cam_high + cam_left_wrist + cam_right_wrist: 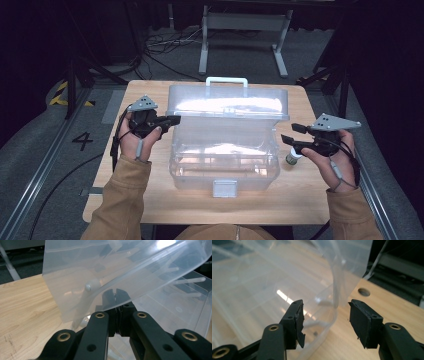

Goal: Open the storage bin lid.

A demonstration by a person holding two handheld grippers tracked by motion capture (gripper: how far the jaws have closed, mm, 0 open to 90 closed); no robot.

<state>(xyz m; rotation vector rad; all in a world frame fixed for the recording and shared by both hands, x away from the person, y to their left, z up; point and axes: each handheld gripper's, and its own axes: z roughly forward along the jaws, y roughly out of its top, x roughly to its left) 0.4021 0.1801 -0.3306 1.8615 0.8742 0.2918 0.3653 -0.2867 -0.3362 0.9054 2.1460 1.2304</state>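
We have a clear box mid-worktop, lid propped partway up, white handle at the far edge, latch facing us.

Left gripper is at the lid's left edge. In its own view the fingers are pressed together, and the lid's lip runs across just above the tips. We can't tell for sure if the lip is pinched or just resting on them. Our read: that side is taking the lid's weight so it doesn't drop back.

Right gripper sits just off the box's right side, fingers spread wide and gripping nothing. In its view the lid's right corner hangs in the gap between them, not touching either one. Looks lined up to close on that edge, so the lid would be held on both sides and lift without twisting.

Small bottle with a green band stands on the worktop just beside the box, below the right gripper, near that hand. Probably parked there to go into the box once the lid is clear, but that's a guess.
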